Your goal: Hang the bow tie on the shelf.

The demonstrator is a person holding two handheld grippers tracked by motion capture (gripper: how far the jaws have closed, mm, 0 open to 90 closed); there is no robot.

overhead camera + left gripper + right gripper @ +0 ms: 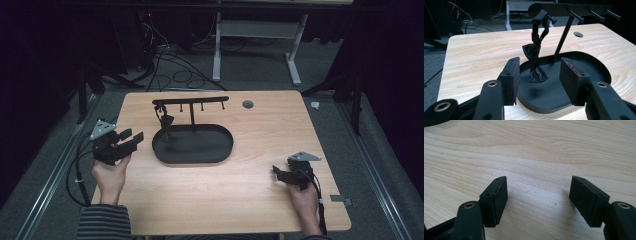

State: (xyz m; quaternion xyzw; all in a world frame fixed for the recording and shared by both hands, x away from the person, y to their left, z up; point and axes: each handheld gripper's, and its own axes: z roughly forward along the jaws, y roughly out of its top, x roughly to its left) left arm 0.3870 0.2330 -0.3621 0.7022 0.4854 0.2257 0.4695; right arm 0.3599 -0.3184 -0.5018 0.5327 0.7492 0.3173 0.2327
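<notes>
A black stand [191, 102] with a peg bar rises from an oval black tray [210, 150] in the middle of the wooden table. A black bow tie [534, 61] hangs by its strap from the leftmost peg, its lower end just over the tray floor; in the high view it is a small dark shape [164, 121]. My left gripper [131, 137] is held left of the tray, open, its jaws pointing at the bow tie with nothing between them [539, 81]. My right gripper [278, 172] rests low at the table's right front, open over bare wood [538, 195].
A round cable hole [248, 104] sits in the table behind the tray. Beyond the table are a white desk frame [255, 30] and loose cables [170, 70] on the grey floor. Cables trail from both grippers off the table's front corners.
</notes>
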